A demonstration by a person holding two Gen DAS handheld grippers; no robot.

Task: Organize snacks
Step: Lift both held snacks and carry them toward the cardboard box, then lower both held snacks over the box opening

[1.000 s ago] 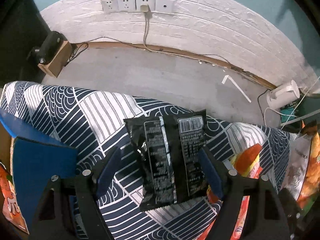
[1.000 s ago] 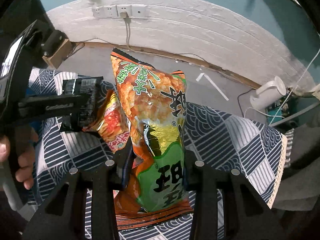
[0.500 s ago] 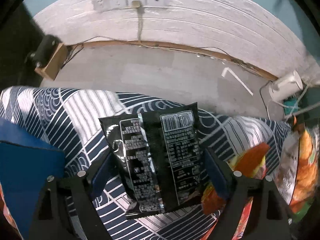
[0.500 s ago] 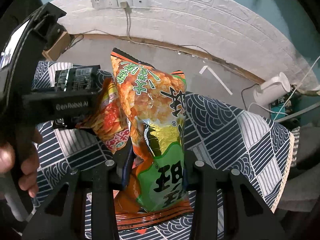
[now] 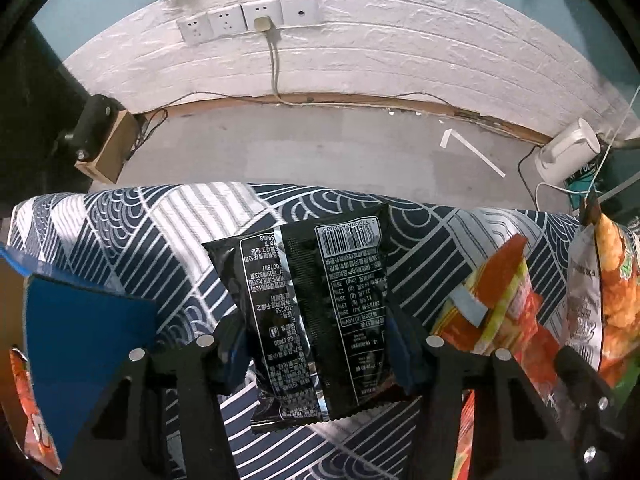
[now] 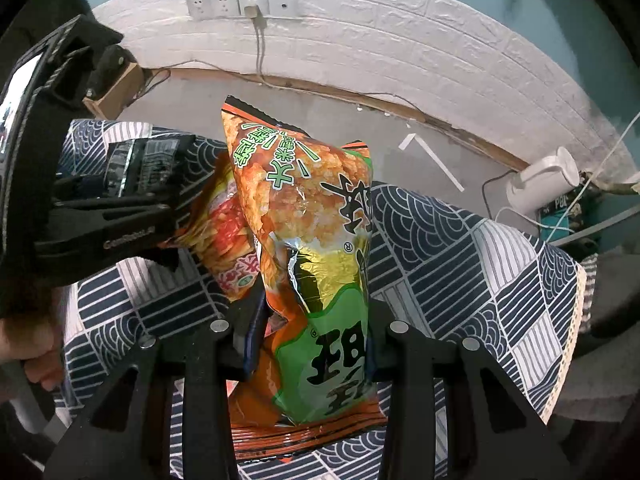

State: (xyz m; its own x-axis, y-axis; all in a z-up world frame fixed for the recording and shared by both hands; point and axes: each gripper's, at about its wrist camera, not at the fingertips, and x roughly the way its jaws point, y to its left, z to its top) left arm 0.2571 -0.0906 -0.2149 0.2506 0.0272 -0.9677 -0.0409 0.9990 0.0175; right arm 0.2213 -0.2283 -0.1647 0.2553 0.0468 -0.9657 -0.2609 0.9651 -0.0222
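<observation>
My left gripper (image 5: 320,344) is shut on a black snack packet (image 5: 312,308), held printed back up above the blue-and-white patterned tablecloth (image 5: 152,232). My right gripper (image 6: 312,344) is shut on an orange and green snack bag (image 6: 308,240), held upright over the cloth; that bag also shows at the right edge of the left wrist view (image 5: 608,300). A red and yellow snack bag (image 5: 496,312) lies on the cloth between the two grippers, also seen in the right wrist view (image 6: 228,236). The left gripper with its black packet (image 6: 144,164) sits to the left of the right one.
A blue box (image 5: 84,344) stands at the table's left, with an orange packet (image 5: 28,412) at its edge. Beyond the table's far edge is grey floor, a white brick wall with sockets (image 5: 248,20), a cardboard box (image 5: 108,148) and a white appliance (image 5: 568,152).
My left gripper has closed tighter on the black packet and lifted it slightly toward the table's middle. The right gripper still holds its bag in much the same place.
</observation>
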